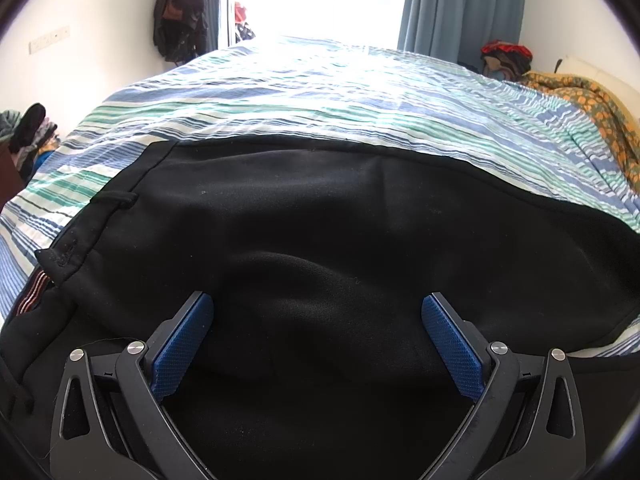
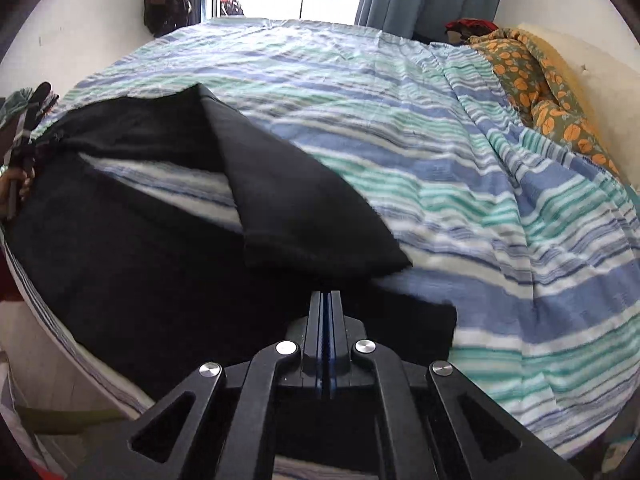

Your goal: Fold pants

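1. While the left hand-held gripper (image 1: 317,322) hovers with its blue pads (image 1: 182,346) wide apart, the black pants (image 1: 320,240) lie spread just beneath and ahead of it on the striped bed (image 1: 320,92).
2. Ahead of the right hand-held gripper (image 2: 326,300), whose fingers are pressed together with nothing visibly between them, a folded-over pant leg (image 2: 304,208) lies.

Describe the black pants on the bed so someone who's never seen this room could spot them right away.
Find the bed under the blue, green and white striped cover. The black pants lie across its near edge, one leg angled out over the stripes. They are the only plain black cloth on the cover; the orange flowered blanket lies against the far right wall.
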Tool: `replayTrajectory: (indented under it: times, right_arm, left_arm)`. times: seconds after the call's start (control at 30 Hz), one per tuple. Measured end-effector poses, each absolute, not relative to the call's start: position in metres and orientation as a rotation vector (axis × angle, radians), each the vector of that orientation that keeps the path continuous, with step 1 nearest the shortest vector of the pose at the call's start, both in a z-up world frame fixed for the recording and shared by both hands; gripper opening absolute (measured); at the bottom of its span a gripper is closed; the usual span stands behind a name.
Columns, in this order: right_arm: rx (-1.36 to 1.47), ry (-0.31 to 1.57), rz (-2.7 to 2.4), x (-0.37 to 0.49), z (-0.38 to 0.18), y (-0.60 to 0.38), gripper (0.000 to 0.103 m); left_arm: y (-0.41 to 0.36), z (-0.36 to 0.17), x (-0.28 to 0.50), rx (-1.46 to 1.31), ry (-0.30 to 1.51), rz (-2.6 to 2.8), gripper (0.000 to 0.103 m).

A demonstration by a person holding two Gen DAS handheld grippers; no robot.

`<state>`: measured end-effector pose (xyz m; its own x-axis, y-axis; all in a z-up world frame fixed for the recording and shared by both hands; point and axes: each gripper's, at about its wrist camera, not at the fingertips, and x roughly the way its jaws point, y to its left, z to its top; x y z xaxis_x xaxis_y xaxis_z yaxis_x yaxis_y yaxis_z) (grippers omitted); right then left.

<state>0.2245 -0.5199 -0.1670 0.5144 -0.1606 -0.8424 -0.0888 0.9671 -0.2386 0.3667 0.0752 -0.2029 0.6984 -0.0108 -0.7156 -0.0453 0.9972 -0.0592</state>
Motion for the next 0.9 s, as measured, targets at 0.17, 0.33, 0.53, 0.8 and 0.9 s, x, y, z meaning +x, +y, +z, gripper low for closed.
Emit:
replayTrajectory:
  times: [0.17,0.33,0.53,0.8,0.9]
  right_arm:
    - [-0.122,1.094,-0.318,0.179,-0.172,-0.581,0.021]
    - [-0.03,0.936,-0.297,0.166,-0.126,-0.548,0.057]
    - [0.605,0.857,0.115,0.218,-0.148,-0.484,0.061]
    - [1.194,0.604,-0.228,0.257,-0.234,-0.493,0.068]
    - [1.347,0.476,-0.318,0.247,-0.24,-0.511,0.061]
  left_arm:
    - [0.075,-0.202,0.368,-0.07,0.8,0.02,0.102]
    - [0.074,-0.202,0.369,-0.062,0.805,0.026,0.102]
    - [0.071,-0.201,0.368,-0.036,0.804,0.049,0.103]
    - [0.074,-0.202,0.369,-0.043,0.804,0.044,0.103]
    - [0.076,-0.202,0.369,-0.056,0.804,0.035,0.103]
